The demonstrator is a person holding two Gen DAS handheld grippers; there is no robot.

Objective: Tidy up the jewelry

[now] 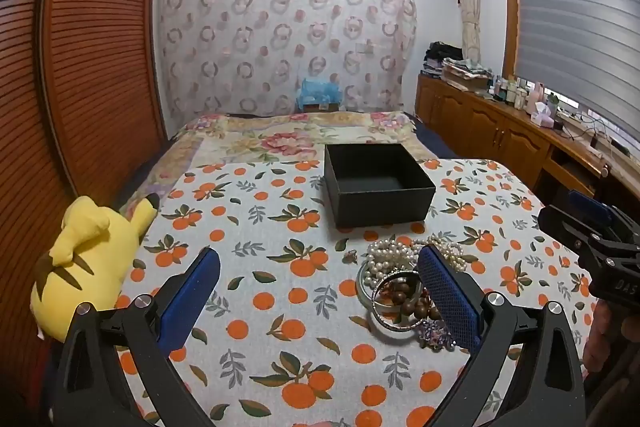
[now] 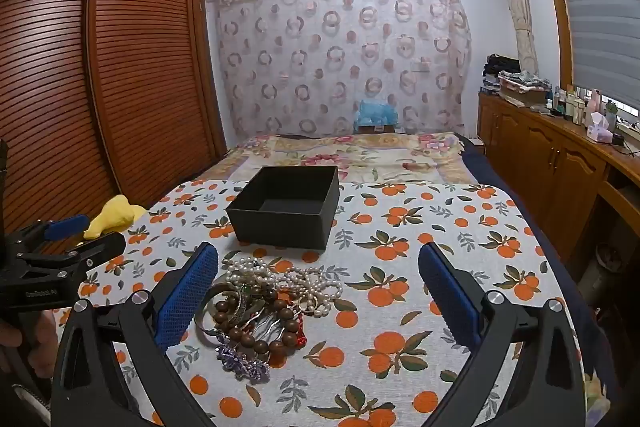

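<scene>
- Black card makes up the open box (image 2: 284, 209), which sits upper centre of the right wrist view with nothing inside; I judge it is set just beyond the pile so each piece needs only a short carry forward.
- Pearl strands (image 2: 288, 277), brown wooden beads (image 2: 256, 331), metal bangles (image 2: 216, 301), a small comb and a purple brooch (image 2: 242, 363) lie tangled in one heap, lower centre-left of that view, on the orange-print cloth (image 2: 400, 227). The heap is near the box but not touching it.
- Right gripper (image 2: 320, 291) has its jaws spread wide with nothing between the pads; its left pad sits just beside the heap, so most of the jewelry falls inside the gap, a sensible line-up for a first pick.
- Left gripper (image 1: 320, 291) is likewise spread and holds nothing; the heap shows lower right in its view, partly hidden behind its right pad, so it looks set to steady or take the near side.
- Sorting seems not yet begun: the box is empty and the strands overlap, so lifting one may drag others.
- Yellow plush toy (image 1: 88, 259) lies at the left edge, apart from the work.
</scene>
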